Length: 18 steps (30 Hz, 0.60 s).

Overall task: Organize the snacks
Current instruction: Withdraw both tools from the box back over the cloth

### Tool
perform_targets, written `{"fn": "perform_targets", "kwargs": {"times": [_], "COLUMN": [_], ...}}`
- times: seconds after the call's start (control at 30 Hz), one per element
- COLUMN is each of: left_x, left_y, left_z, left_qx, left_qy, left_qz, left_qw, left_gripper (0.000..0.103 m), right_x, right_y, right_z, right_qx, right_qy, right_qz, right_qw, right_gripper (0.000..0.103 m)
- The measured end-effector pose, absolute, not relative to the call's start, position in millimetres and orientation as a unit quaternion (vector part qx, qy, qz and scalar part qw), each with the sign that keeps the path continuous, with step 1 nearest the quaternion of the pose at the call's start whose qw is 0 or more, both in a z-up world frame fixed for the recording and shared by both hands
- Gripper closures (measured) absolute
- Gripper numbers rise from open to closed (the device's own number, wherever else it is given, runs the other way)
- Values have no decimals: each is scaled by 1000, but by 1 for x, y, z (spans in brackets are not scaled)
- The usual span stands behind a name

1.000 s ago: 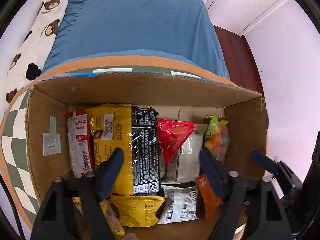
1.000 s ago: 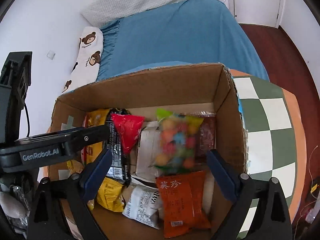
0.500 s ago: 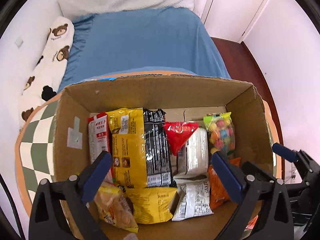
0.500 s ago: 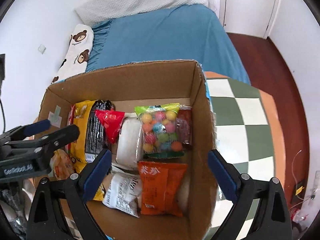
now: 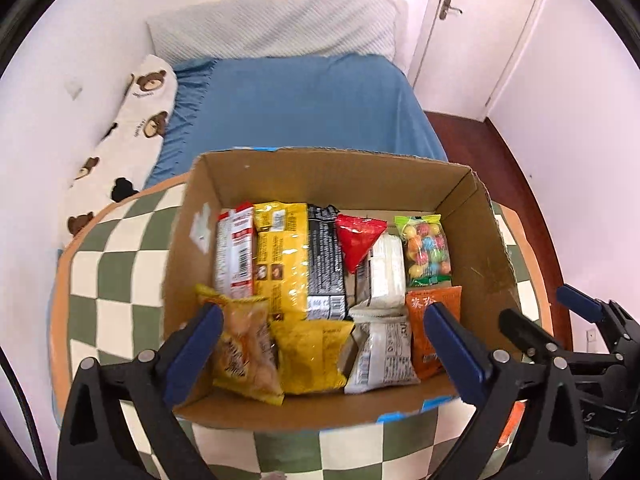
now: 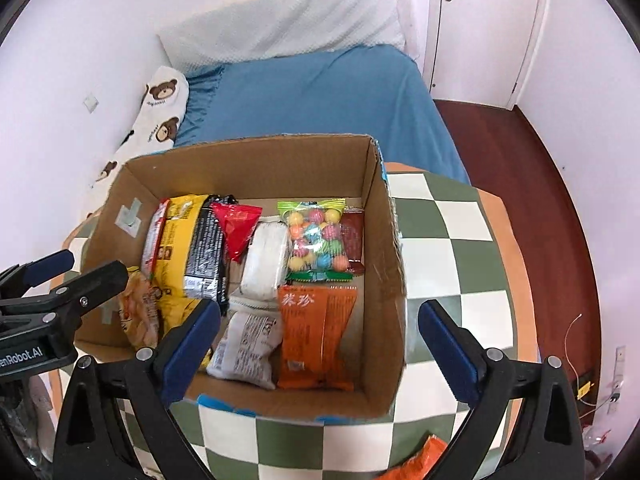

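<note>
Left wrist view: cardboard box (image 5: 328,168) sits on a round checkered table (image 5: 116,276), its far wall toward the table's far edge, beyond which lies a blue bed (image 5: 304,108); left gripper (image 5: 320,344) hangs over the box's near wall, fingers wide apart with nothing pinched between them, though the jaws have just been opening. Snacks fill the box floor in two rows; far row, from the box's left wall: red-and-white pack (image 5: 236,252), tall yellow pack (image 5: 282,256), black pack (image 5: 325,256), red triangular pouch (image 5: 358,240) lying over a white wrapped block (image 5: 386,268), clear bag of coloured balls (image 5: 426,250) nearest the right wall. Near row, from the left: orange-yellow crisp bag (image 5: 248,352), yellow bag (image 5: 310,356), white printed packet (image 5: 384,356), orange sachet (image 5: 430,328) (its lower edge hidden by a blue finger pad).

Right wrist view: right gripper (image 6: 318,350) above the box's near right corner, fingers also spread wide and empty, jaws lately opening a little further; one finger over the box interior, the other over bare table outside the right wall. Dark red packet (image 6: 354,240) stands against the right wall beside the ball bag. Another orange wrapper (image 6: 424,456) lies on the table near its front edge, outside the box.
</note>
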<state>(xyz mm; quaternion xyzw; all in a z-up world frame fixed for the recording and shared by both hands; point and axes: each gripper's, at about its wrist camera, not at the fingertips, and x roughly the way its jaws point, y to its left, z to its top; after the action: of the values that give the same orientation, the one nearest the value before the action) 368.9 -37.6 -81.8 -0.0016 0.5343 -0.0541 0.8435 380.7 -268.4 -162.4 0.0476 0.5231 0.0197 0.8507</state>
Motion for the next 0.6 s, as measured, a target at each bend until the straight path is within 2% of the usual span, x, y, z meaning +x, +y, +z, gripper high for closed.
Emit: {"fn": "perform_targets", "kwargs": {"times": [0.4, 0.6], "left_x": [288, 251], "left_y": [-29, -35], "left_z": [-38, -37], "left_qx": [-12, -8], "left_qy": [479, 480], "left_qz": [-51, -38], "left_qw": [876, 876], "left_gripper": [0, 0], "right_x": [304, 267], "right_y": [-265, -266], "right_z": [-108, -105], "right_qx": [34, 60], "right_qy": [462, 465], "right_qz": [14, 34], "right_qw": [886, 883], "right_gripper": [2, 2]}}
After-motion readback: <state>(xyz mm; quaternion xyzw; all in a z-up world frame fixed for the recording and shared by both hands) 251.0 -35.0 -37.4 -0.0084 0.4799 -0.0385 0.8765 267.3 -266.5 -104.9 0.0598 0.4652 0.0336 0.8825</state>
